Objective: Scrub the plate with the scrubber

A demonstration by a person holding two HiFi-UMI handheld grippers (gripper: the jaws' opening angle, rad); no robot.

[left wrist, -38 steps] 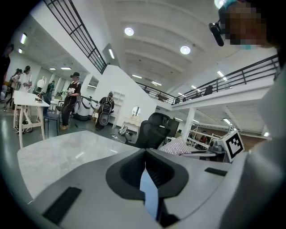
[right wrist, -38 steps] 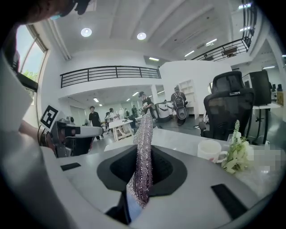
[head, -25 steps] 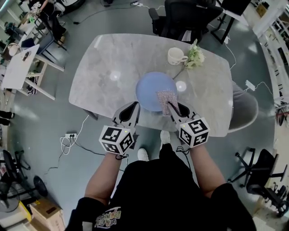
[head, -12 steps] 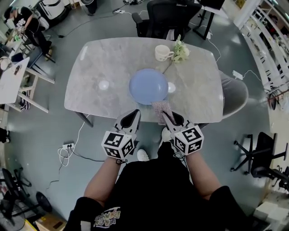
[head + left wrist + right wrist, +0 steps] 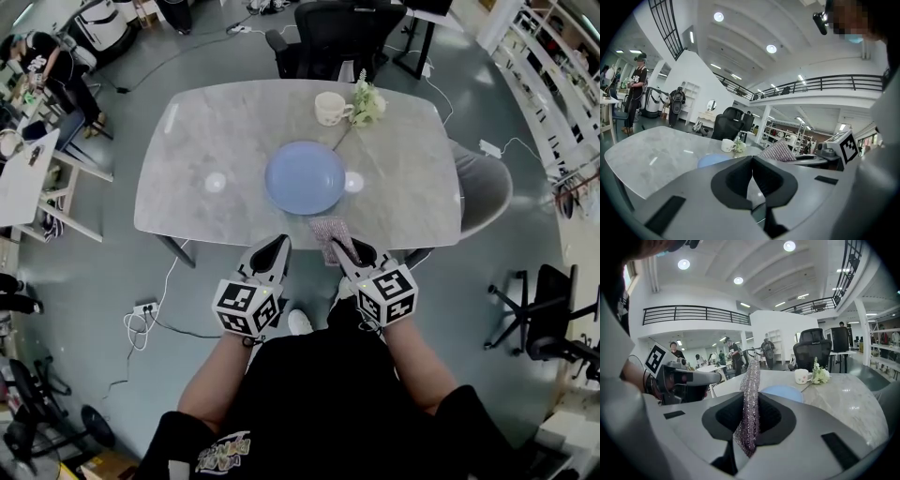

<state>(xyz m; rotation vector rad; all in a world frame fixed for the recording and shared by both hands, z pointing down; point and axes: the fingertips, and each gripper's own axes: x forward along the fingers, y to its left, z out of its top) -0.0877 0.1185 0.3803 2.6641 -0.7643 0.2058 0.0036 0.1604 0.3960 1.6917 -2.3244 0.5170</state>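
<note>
A light blue plate [image 5: 305, 177] lies in the middle of the grey marble table [image 5: 197, 141]; it also shows as a blue disc, the plate [image 5: 783, 392], in the right gripper view and the plate [image 5: 715, 160] in the left one. My right gripper [image 5: 339, 246] is shut on a silvery-purple scrubber [image 5: 331, 235], a flat woven pad standing upright between its jaws, the scrubber [image 5: 751, 399]. It hangs over the table's near edge, short of the plate. My left gripper [image 5: 275, 247] is shut and empty, just off the near edge, left of the scrubber.
A white mug [image 5: 330, 108] and a sprig of white flowers [image 5: 367, 101] stand behind the plate. A black office chair [image 5: 333, 37] is at the far side, a grey chair [image 5: 483, 192] at the right. Cables and a power strip [image 5: 142, 307] lie on the floor.
Both grippers have drawn back from the table toward me. The scrubber, which lay over the plate's near right rim, is now off the plate at the table's near edge.
</note>
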